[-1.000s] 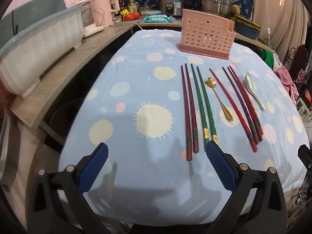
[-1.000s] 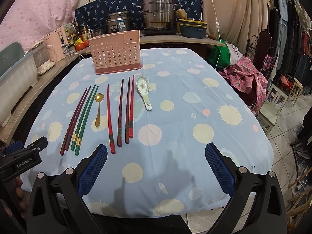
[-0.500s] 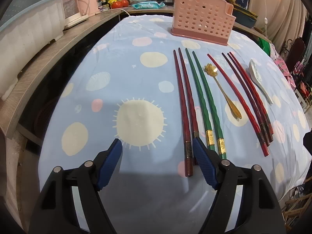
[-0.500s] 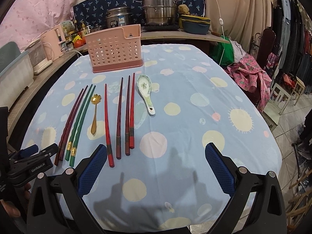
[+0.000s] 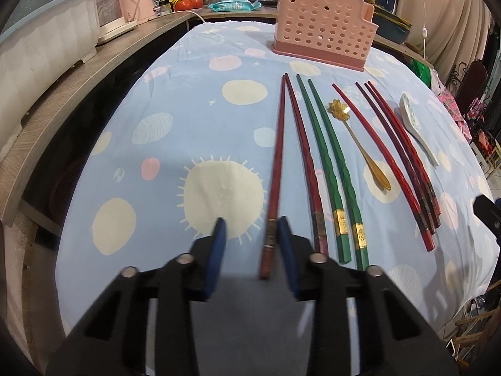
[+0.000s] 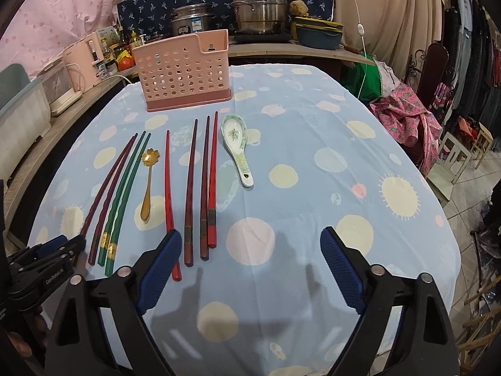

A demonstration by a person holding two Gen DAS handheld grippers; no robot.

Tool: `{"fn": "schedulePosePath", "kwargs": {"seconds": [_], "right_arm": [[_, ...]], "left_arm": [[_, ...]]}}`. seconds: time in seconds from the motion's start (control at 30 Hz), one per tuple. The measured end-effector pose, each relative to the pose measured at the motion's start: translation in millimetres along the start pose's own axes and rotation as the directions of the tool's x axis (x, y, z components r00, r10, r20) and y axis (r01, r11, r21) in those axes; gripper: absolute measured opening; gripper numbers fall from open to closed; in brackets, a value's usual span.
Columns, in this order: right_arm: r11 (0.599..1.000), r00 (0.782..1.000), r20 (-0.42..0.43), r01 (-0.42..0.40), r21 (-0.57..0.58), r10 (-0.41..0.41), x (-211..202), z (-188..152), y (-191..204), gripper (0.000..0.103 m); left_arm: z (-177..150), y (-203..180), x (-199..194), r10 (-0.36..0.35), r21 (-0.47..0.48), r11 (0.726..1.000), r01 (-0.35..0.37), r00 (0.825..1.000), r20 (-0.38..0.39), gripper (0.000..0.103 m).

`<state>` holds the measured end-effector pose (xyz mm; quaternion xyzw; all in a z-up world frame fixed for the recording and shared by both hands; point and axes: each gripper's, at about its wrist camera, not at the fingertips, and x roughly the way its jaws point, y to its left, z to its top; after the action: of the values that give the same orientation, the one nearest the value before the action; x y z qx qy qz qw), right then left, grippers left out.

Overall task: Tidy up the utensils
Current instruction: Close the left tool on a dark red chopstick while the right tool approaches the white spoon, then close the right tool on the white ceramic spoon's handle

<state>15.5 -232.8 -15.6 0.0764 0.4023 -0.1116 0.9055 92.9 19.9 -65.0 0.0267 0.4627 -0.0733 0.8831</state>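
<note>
My left gripper [image 5: 250, 238] has its jaws just closing around the butt end of the leftmost dark red chopstick [image 5: 275, 169], right pad against it, left pad still apart, so not yet clamped. My right gripper [image 6: 250, 260] has jaws wide but just narrowing, nothing between the pads, low centre of frame, near the red chopsticks [image 6: 209, 185]. Pink utensil holder [image 6: 184, 72] stands upper centre on the bench [image 6: 313, 144]; green chopsticks [image 5: 332, 169], gold spoon [image 5: 360, 144] and ceramic spoon [image 6: 238, 147] lie in a row below it.

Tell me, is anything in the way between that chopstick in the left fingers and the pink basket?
Nothing visible. The dark red chopstick lies between the left gripper fingers, and only bare tablecloth stretches to the pink basket.
</note>
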Motion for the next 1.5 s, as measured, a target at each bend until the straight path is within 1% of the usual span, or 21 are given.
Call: {"fn": "schedulePosePath", "kwargs": {"seconds": [0.07,0.1,0.13,0.2,0.23,0.3,0.43,0.5,0.67,0.77,0.97,1.2,1.23,1.27,1.4,1.5], "right_arm": [[1.0,1.0,0.0,0.0,0.002,0.0,6,5,-1,0.07],[1.0,1.0,-0.001,-0.003,0.008,0.003,10,9,-3,0.066],[1.0,1.0,-0.002,-0.007,0.015,0.007,14,13,-5,0.063],[0.999,1.0,-0.005,-0.019,0.028,0.019,21,20,-8,0.053],[0.999,1.0,-0.006,-0.024,0.035,0.025,27,25,-10,0.051],[0.999,0.999,-0.007,-0.035,0.039,0.036,36,33,-11,0.042],[0.996,0.997,-0.017,-0.073,0.049,0.074,57,46,-12,0.035],[0.994,0.995,-0.026,-0.094,0.053,0.095,66,50,-11,0.025],[0.988,0.99,-0.046,-0.133,0.073,0.136,85,55,-10,0.018],[0.984,0.985,-0.062,-0.154,0.087,0.159,94,56,-11,0.011],[0.98,0.981,-0.076,-0.168,0.107,0.177,103,53,-13,0.008],[0.979,0.982,-0.063,-0.171,0.113,0.178,104,51,-13,0.009],[0.979,0.982,-0.063,-0.17,0.116,0.178,105,50,-14,0.011],[0.979,0.982,-0.072,-0.168,0.119,0.177,107,50,-14,0.016],[0.974,0.978,-0.078,-0.182,0.132,0.193,107,49,-17,0.017],[0.959,0.969,-0.074,-0.219,0.178,0.235,103,49,-23,0.017]], "left_arm": [[1,-1,1,-0.002,0.006,1.0,0.002,1.0,0.001,0.016],[2,-1,2,-0.004,0.008,1.0,0.004,1.0,0.001,0.013],[3,-2,2,-0.004,0.01,1.0,0.004,1.0,0.001,0.011],[4,-4,4,-0.005,0.015,1.0,0.005,1.0,0.004,0.01],[5,-5,4,-0.005,0.016,1.0,0.004,1.0,0.005,0.009],[7,-6,6,-0.009,0.015,1.0,0.009,1.0,0.003,0.008],[11,-7,10,-0.018,0.007,1.0,0.018,1.0,-0.002,0.007],[12,-7,10,-0.018,0.006,1.0,0.018,1.0,-0.002,0.007],[11,-7,10,-0.018,-0.001,1.0,0.018,1.0,-0.002,0.007],[11,-7,10,-0.021,-0.005,1.0,0.021,1.0,-0.002,0.007],[11,-6,10,-0.026,-0.011,1.0,0.026,1.0,-0.003,0.007],[11,-5,11,-0.029,-0.014,0.999,0.029,1.0,0.0,0.007],[11,-5,11,-0.029,-0.014,1.0,0.029,1.0,0.0,0.007],[11,-5,11,-0.029,-0.013,1.0,0.029,1.0,0.0,0.007],[11,-5,11,-0.031,-0.016,0.999,0.031,1.0,0.001,0.007],[11,-5,11,-0.034,-0.016,0.999,0.034,0.999,0.002,0.007]]}}
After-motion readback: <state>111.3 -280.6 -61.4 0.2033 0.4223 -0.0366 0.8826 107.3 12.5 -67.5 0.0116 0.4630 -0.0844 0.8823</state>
